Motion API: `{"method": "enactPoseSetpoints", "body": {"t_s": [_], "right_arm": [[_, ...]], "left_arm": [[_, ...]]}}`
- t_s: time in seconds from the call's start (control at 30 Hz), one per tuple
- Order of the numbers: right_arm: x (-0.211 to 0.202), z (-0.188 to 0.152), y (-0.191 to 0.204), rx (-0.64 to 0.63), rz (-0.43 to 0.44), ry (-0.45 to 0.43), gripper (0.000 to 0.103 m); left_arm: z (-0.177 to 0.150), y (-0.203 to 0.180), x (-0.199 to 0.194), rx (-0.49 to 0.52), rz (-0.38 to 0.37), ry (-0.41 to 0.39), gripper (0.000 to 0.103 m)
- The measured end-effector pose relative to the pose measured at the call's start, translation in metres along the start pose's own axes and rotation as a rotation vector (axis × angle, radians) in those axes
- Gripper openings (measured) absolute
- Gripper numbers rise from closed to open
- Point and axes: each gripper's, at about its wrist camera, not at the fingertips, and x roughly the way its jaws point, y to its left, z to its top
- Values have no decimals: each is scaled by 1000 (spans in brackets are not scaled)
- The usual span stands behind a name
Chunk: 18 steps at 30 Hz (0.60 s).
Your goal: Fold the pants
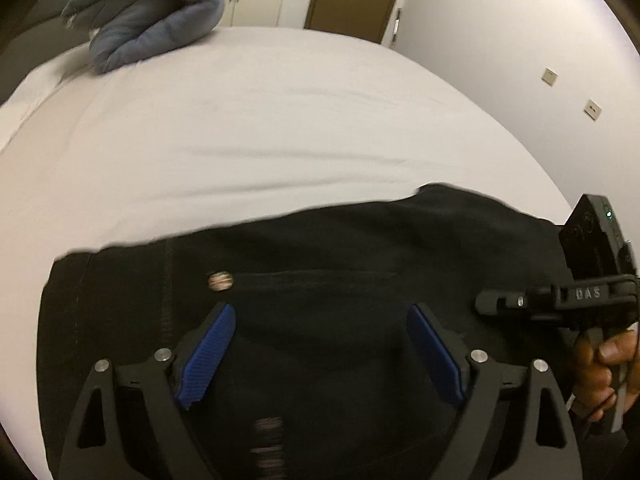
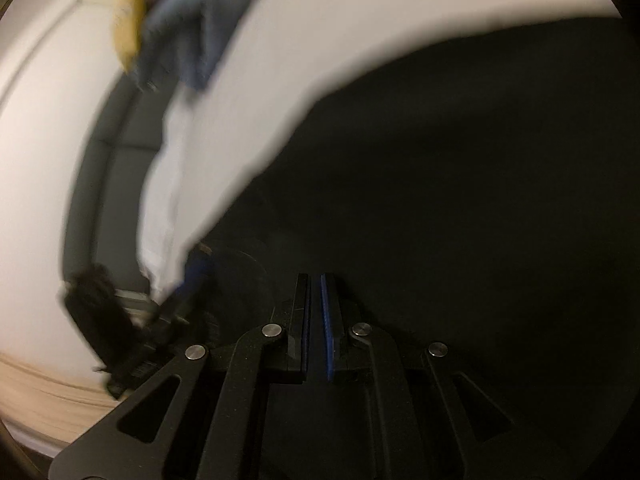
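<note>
Left gripper (image 1: 322,312): jaws wide, empty, poised over black pants (image 1: 320,248) spread on white bed (image 1: 240,128) directly ahead and below. Right gripper (image 2: 315,292): jaws narrow, nearly closed; grasp on pants (image 2: 460,180) cannot be confirmed. Blue blanket (image 1: 152,12) far ahead-left.

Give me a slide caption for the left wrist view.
Open left gripper poised over black pants on a white bed.
</note>
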Motion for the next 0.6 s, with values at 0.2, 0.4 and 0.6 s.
{"method": "enactPoseSetpoints", "body": {"t_s": [0.2, 0.4, 0.6], "right_arm": [[-15, 31, -21, 110, -34, -168, 0], [-108, 49, -66, 266, -161, -401, 6], [-49, -1, 13, 62, 47, -187, 6]], "left_arm": [[2, 36, 3, -54, -74, -11, 80], [2, 32, -4, 12, -50, -6, 69], [15, 5, -28, -13, -29, -88, 86]]}}
